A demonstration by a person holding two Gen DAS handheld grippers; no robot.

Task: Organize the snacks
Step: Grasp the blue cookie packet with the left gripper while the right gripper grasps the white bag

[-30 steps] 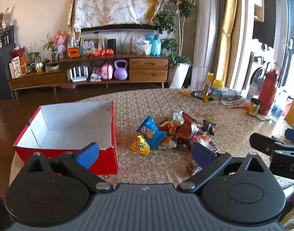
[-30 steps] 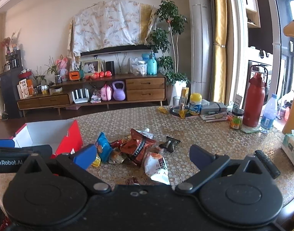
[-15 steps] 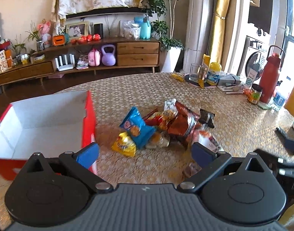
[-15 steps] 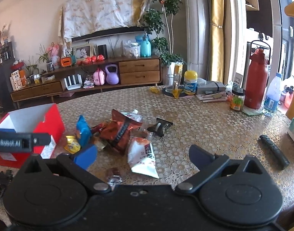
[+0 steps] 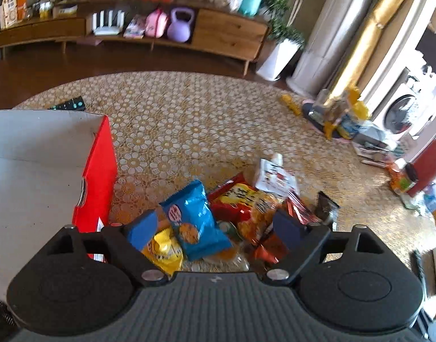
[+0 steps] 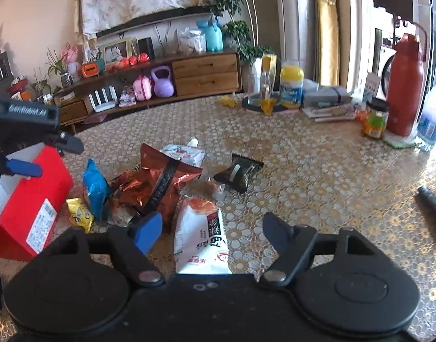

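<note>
Both jaws have just been closing, unclenched: left hand-held gripper (image 5: 215, 229) now frames the blue packet (image 5: 193, 218), right hand-held gripper (image 6: 212, 232) the white pouch (image 6: 202, 238), so pickups look imminent.

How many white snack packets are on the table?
2. A spouted pouch lies at the pile's far side, behind the copper bag; a larger packet lies nearest the right wrist camera, at the pile's front. More may hide under the pile.

Patterned table (image 6: 317, 176) bears red box (image 6: 32, 199); snack packets (image 6: 158, 182); red flask (image 6: 406, 85).
</note>
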